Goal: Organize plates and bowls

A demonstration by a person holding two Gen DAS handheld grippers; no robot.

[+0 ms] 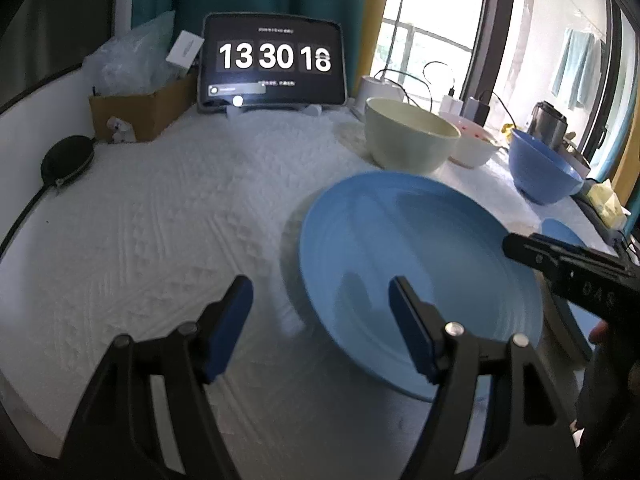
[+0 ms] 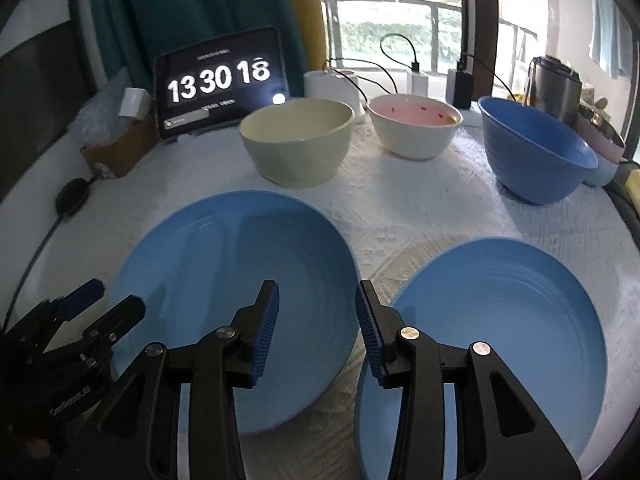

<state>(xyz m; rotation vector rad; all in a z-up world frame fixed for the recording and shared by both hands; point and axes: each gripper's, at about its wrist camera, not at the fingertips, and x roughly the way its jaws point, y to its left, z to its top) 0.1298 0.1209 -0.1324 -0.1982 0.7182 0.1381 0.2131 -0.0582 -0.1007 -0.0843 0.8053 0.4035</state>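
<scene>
Two blue plates lie side by side on the white textured cloth: the left plate and the right plate. My right gripper hovers open over the gap between them, its left finger above the left plate's right rim. My left gripper is open too and straddles the left rim of that same plate, with nothing pressed between the pads. Behind the plates stand a cream bowl, a white bowl with a pink inside and a blue bowl.
A tablet showing a clock leans at the back, beside a cardboard box holding plastic bags. A black pouch lies at the left edge. Chargers with cables and a metal kettle stand by the window.
</scene>
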